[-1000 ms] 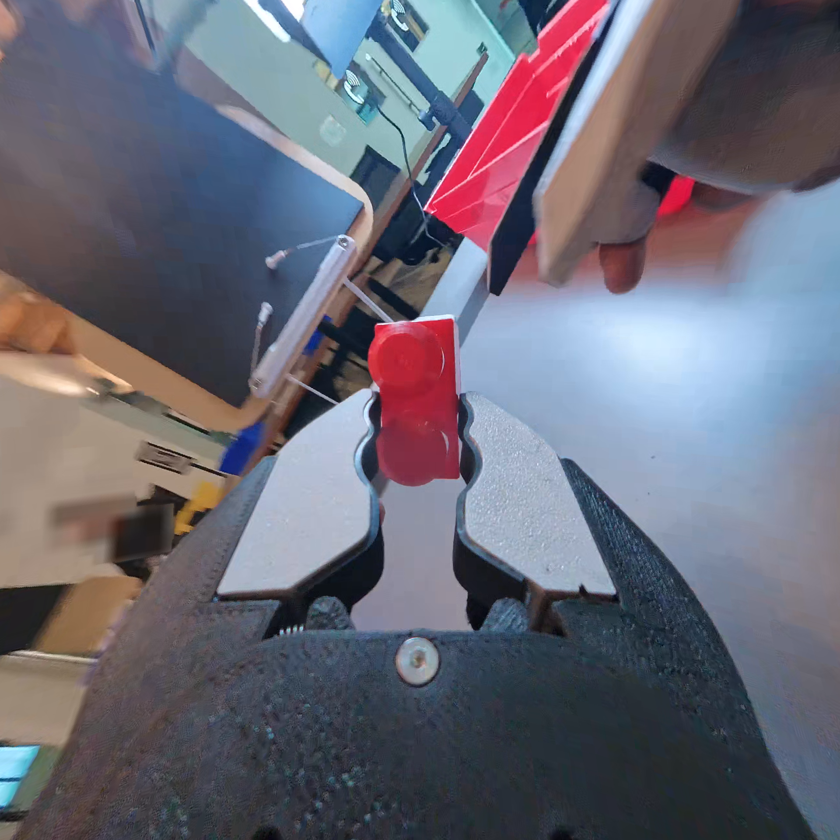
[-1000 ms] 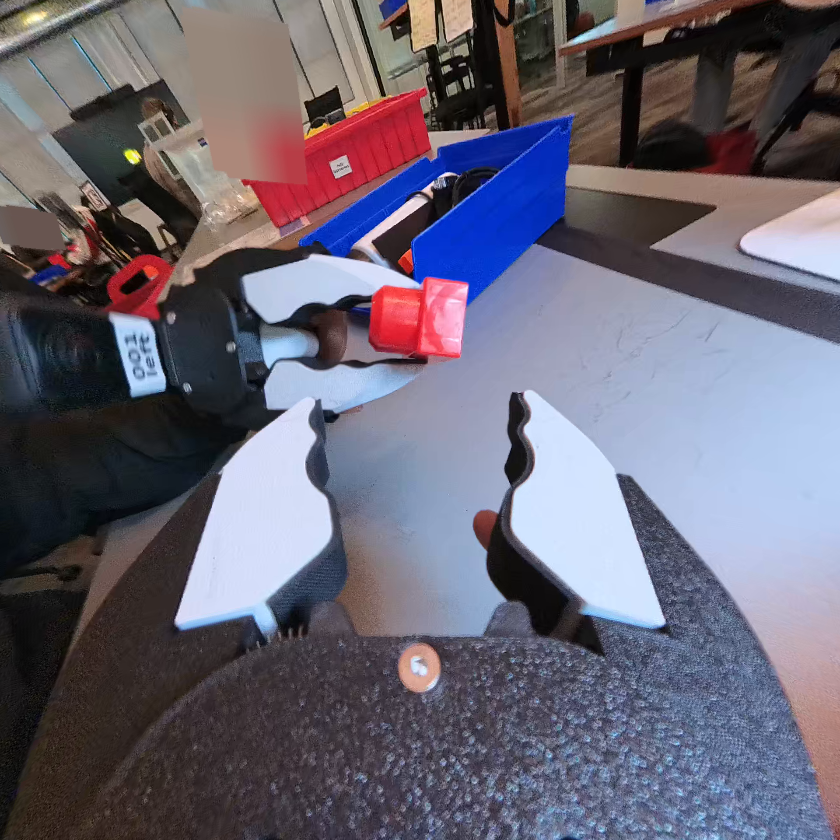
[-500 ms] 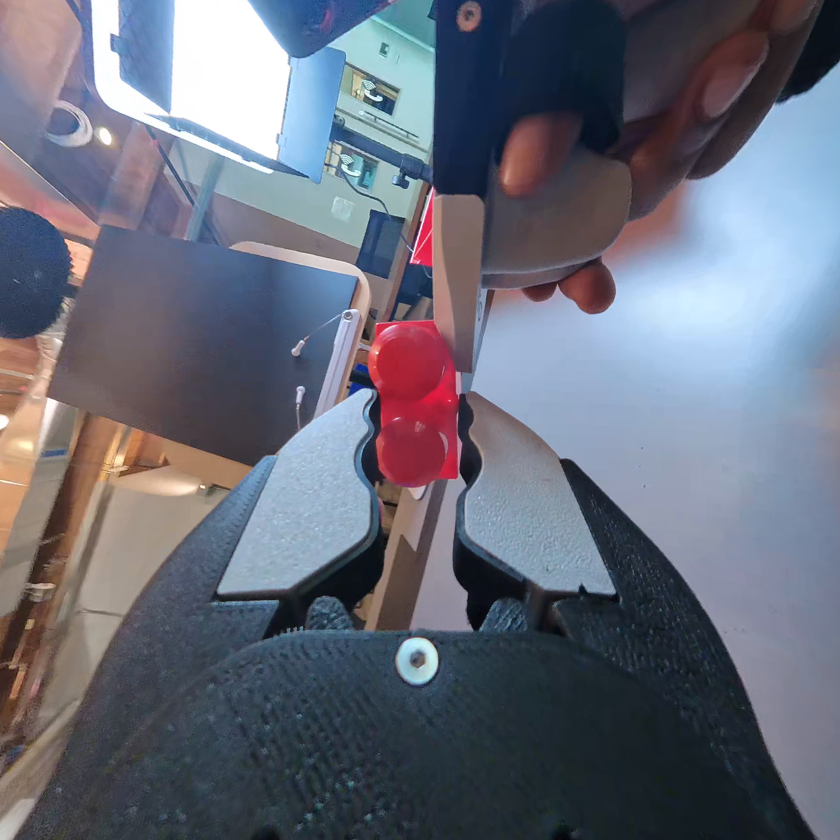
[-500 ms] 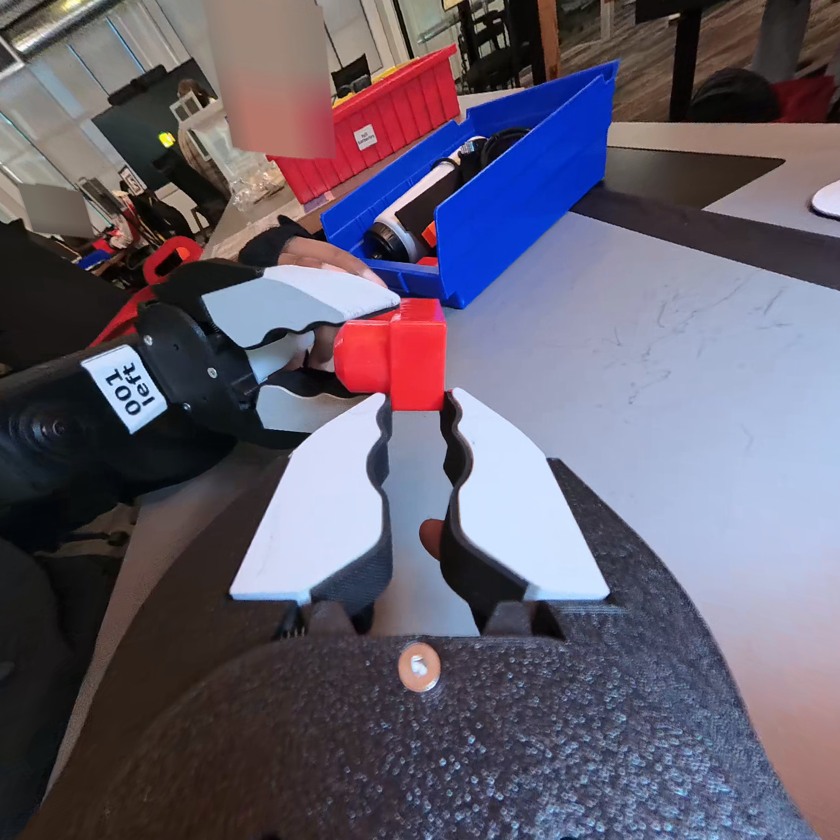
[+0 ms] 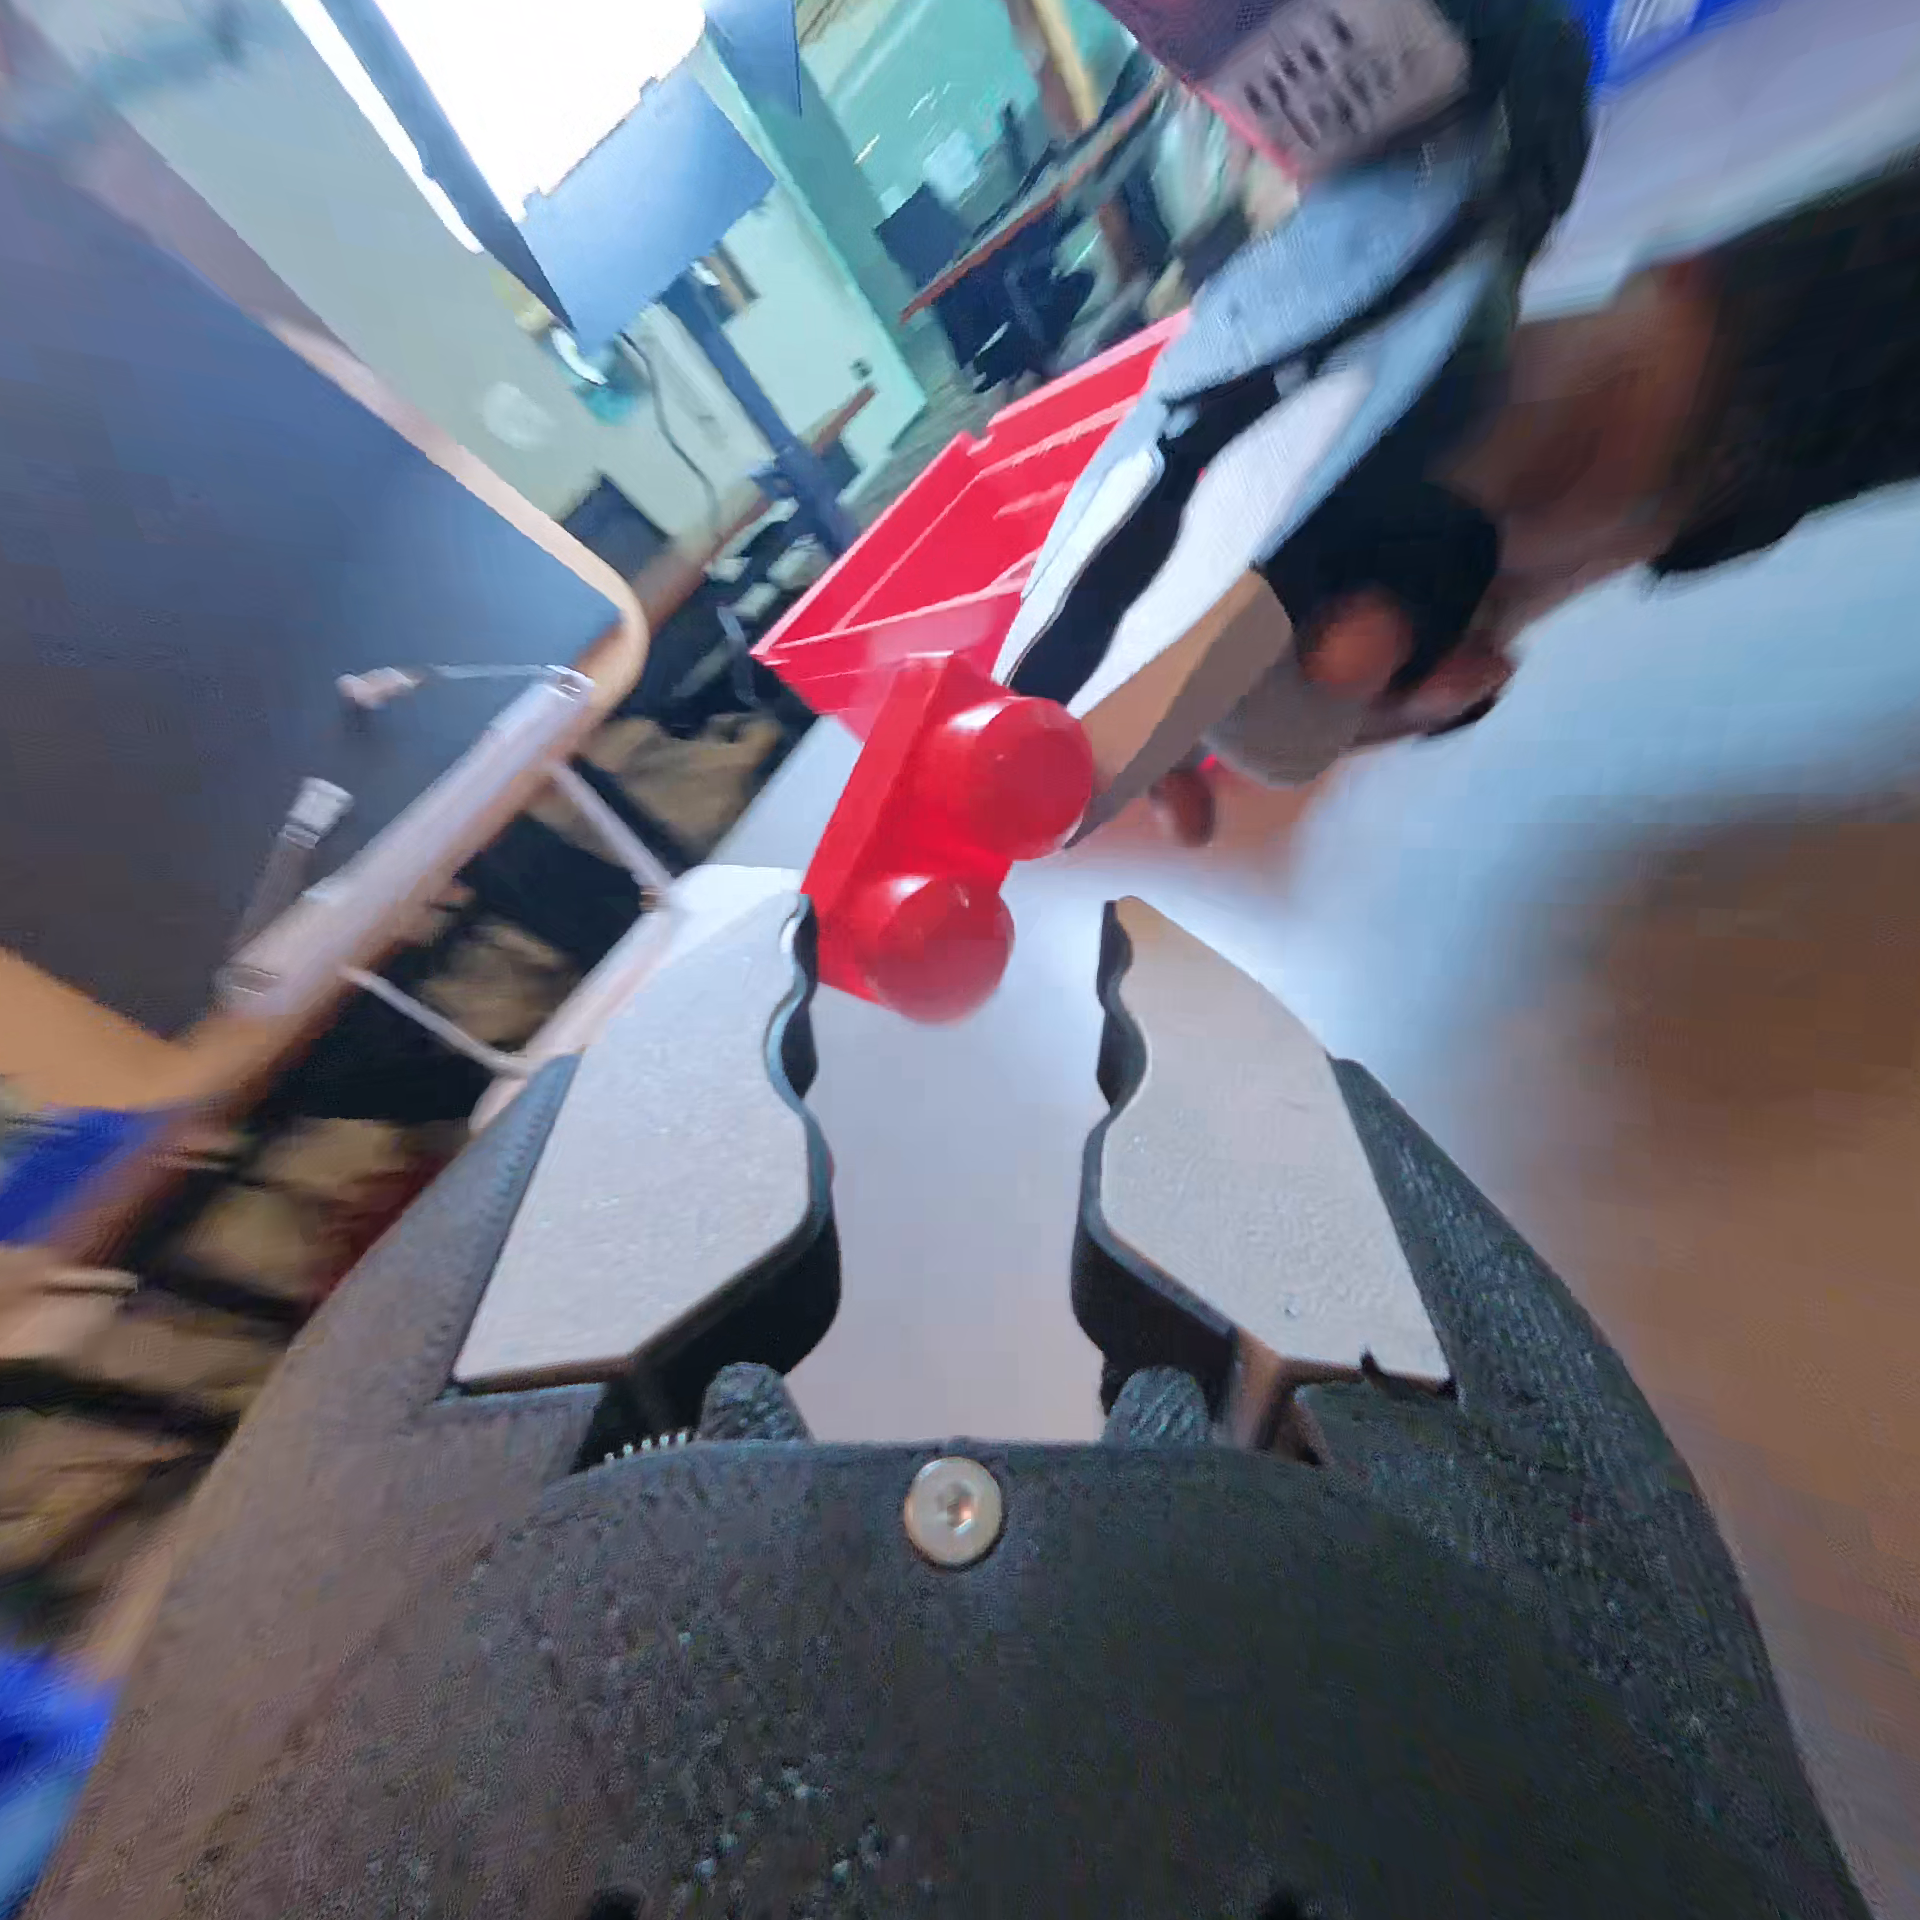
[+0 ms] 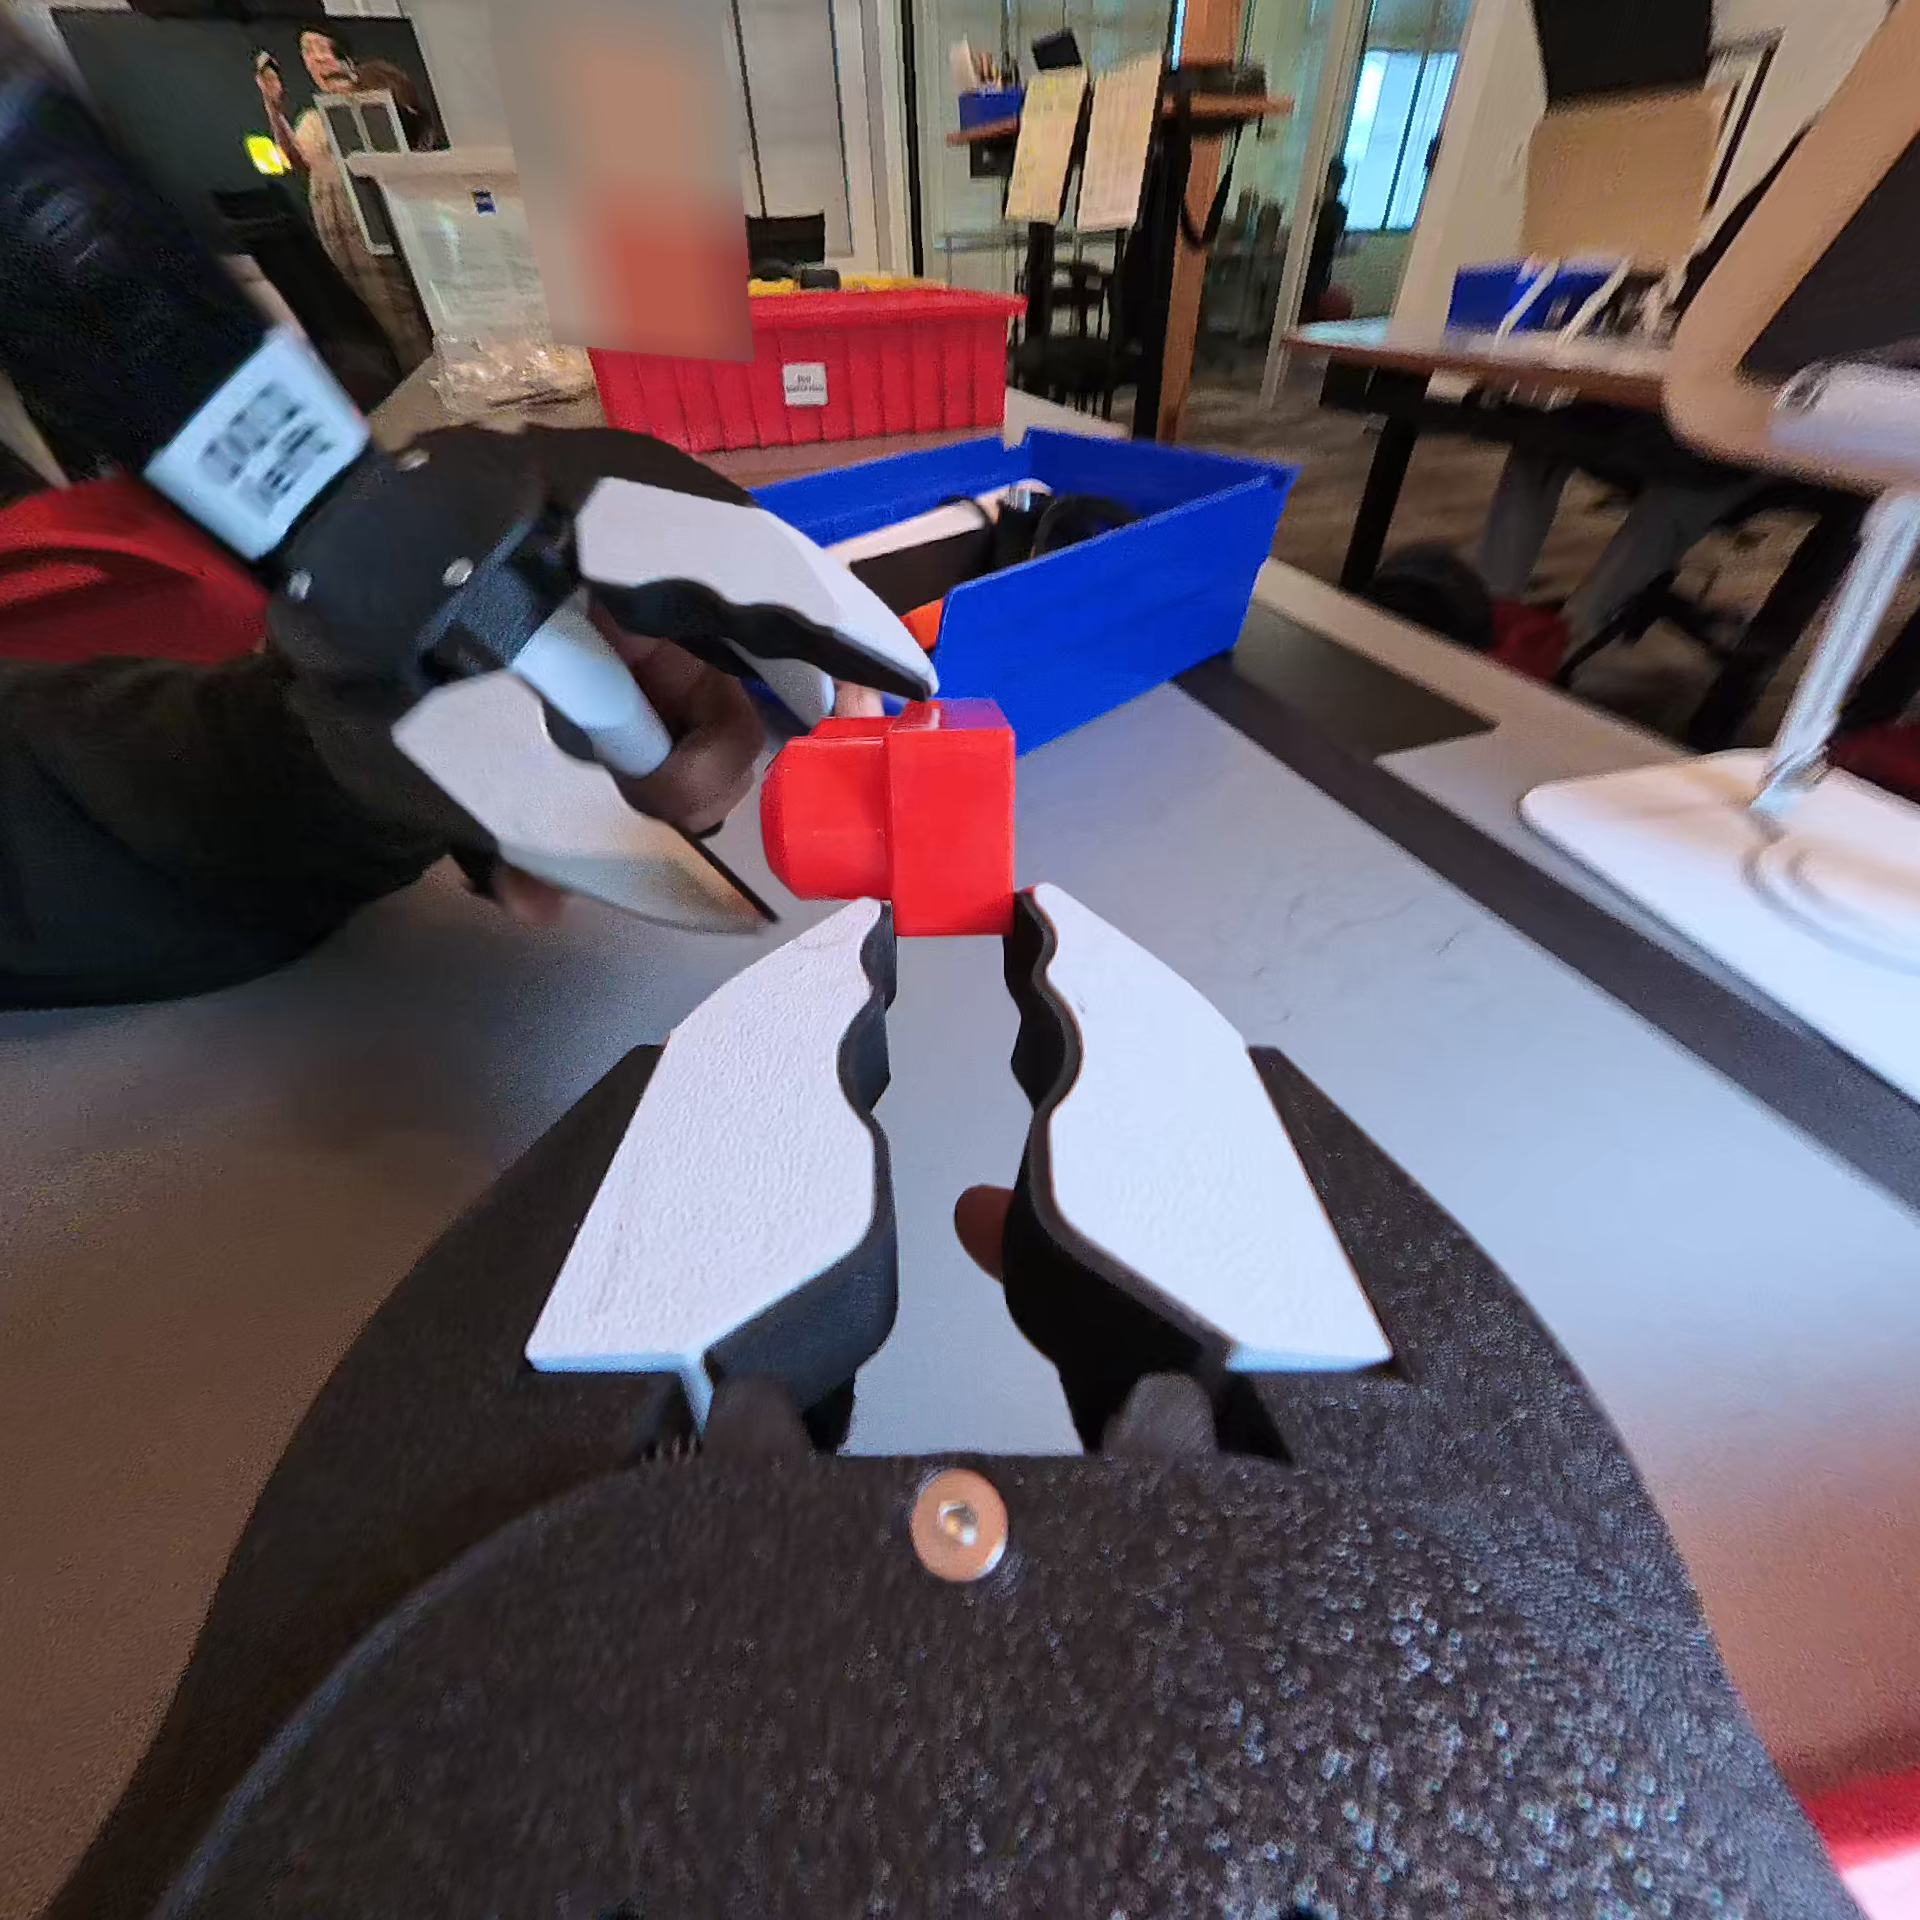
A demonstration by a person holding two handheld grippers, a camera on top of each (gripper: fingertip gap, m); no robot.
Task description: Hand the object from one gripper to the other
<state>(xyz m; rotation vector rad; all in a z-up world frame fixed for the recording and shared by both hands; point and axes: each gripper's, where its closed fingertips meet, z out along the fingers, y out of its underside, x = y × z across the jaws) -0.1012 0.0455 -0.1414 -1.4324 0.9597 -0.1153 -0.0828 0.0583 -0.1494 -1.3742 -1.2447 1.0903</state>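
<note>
A: The red brick (image 6: 902, 816), a plastic block with two round studs, sits pinched at the very tips of the right gripper (image 6: 951, 906). Its flat body is between the two white fingers, and the studs point sideways toward the left gripper (image 6: 831, 790).

B: And the left one, does it grip the block too?

A: No. In the right wrist view its fingers are spread apart, one above the studs and one below, with gaps on both sides. In the left wrist view the same: the red brick (image 5: 940, 842) lies just beyond the left gripper (image 5: 951, 914), close to the tip of one finger, maybe brushing it, while the other finger stands clear of it.

B: So where is the block over the table?

A: Held in the air above the grey tabletop (image 6: 1299, 956), not resting on it. Behind it stands a blue bin (image 6: 1091, 613) with some items inside, and farther back a red bin (image 6: 862, 374).

B: Can you see the right gripper from the left camera?

A: Yes, blurred, the right gripper (image 5: 1049, 800) comes in from the upper right and meets the far stud, with a gloved hand (image 5: 1455, 540) behind it. A red tray (image 5: 935, 582) lies beyond.
</note>
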